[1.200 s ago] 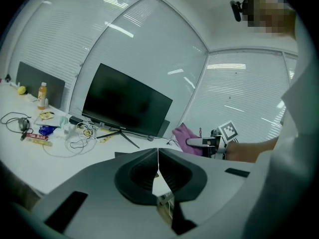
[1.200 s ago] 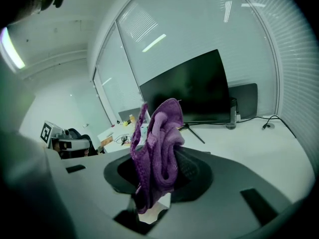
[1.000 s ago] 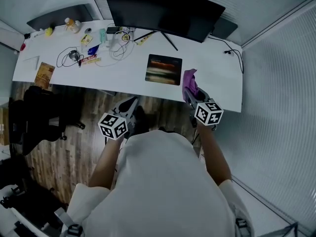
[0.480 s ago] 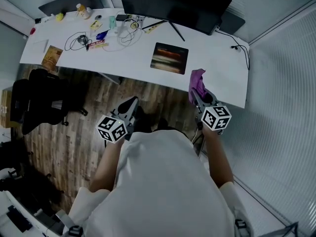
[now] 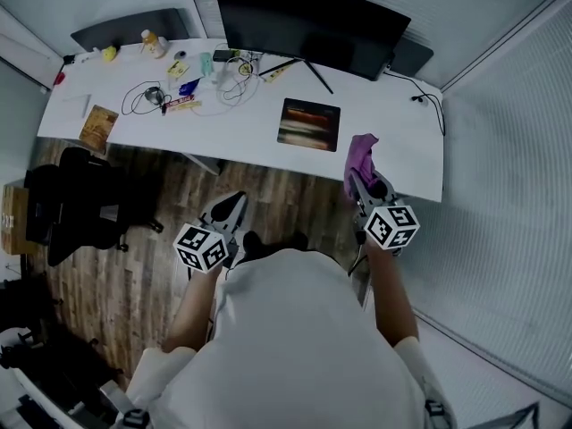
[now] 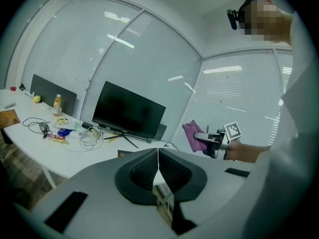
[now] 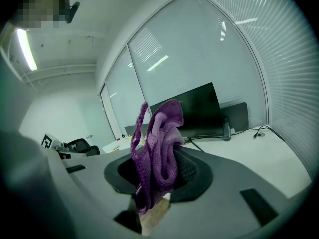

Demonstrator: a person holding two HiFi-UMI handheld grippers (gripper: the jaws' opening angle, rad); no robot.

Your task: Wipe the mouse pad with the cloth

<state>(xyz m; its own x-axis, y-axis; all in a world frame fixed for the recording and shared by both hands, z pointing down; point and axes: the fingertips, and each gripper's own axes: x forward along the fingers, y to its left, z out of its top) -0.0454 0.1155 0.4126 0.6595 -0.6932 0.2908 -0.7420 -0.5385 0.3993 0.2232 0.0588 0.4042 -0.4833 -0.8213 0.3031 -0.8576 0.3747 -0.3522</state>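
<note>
By the white desk [image 5: 241, 134], right hand-held gripper [image 5: 365, 182] pinches crumpled purple cloth [image 7: 158, 143].

Mouse pad [image 5: 309, 124] print smeared, unreadable, desk clutter [image 5: 179, 83] too small to name, cloth [image 7: 158, 143] hiding inner faces of right gripper [image 7: 159, 176] jaws, person's torso [image 5: 295, 347] cut off at bottom edge.

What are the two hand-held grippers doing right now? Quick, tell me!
Left hand-held gripper: closed, holding nothing.
Right hand-held gripper: closed on the purple cloth.
</note>
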